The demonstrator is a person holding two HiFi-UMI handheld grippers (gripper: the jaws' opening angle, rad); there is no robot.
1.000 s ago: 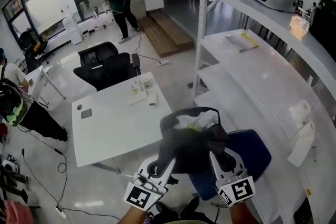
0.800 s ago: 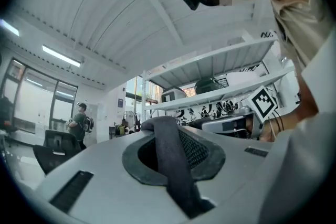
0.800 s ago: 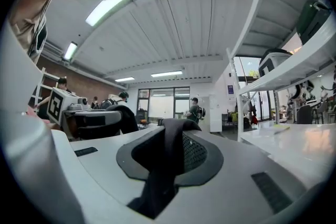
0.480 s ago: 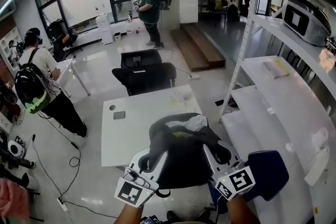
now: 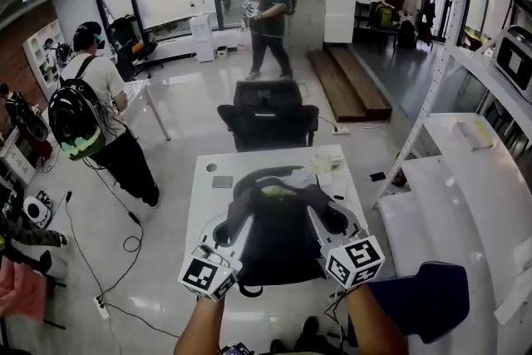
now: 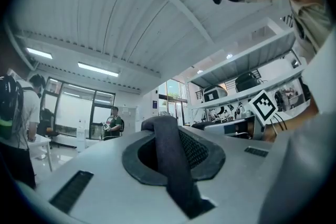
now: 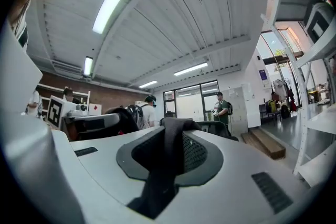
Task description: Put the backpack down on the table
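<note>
Head view — left gripper (image 5: 224, 230), right gripper (image 5: 332, 220) clamp flat woven straps (image 6: 172, 165) | black backpack (image 5: 278, 244)

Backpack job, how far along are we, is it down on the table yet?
Done: the backpack is lifted, with the left gripper shut on its left strap and the right gripper shut on its right strap. In hand: it hangs between them over the white table, apparently not resting on it. Left: lower it onto the tabletop and open both grippers.

White table (image 5: 208, 199) bears a dark flat square (image 5: 222, 180) and white clutter (image 5: 322, 164).
</note>
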